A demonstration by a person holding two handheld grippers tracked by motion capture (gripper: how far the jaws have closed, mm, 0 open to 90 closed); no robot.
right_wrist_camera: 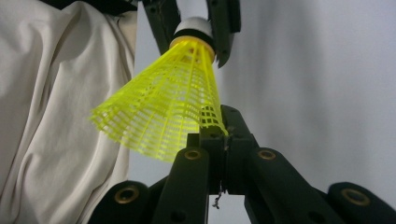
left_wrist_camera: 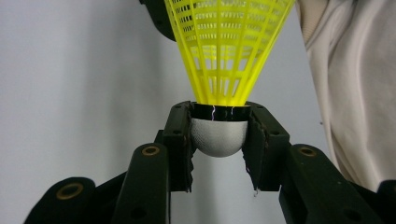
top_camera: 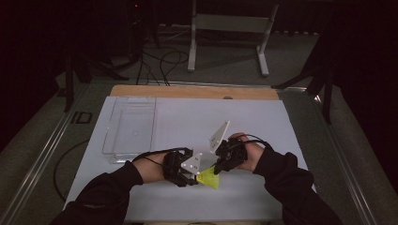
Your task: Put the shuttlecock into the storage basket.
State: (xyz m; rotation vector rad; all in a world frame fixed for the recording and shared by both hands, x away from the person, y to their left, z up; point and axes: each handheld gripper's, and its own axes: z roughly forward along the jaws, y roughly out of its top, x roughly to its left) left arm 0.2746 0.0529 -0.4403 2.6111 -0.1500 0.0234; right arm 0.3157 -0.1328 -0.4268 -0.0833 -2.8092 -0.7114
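the left tongs (left_wrist_camera: 218, 140) are clamped on the white cork head of the yellow shuttlecock (left_wrist_camera: 227, 51). the right tongs (right_wrist_camera: 223, 135) pinch the edge of its mesh skirt. the shuttlecock is held between both tongs, just above the white surface (top_camera: 187, 117), near its front edge. a clear plastic tray (top_camera: 129, 129) lies well apart at the left.

Showing yellow net skirt, white round tip with black band on shuttlecock (left_wrist_camera: 224, 70); black grippers; white table (top_camera: 187, 122); see-through box (top_camera: 129, 129).
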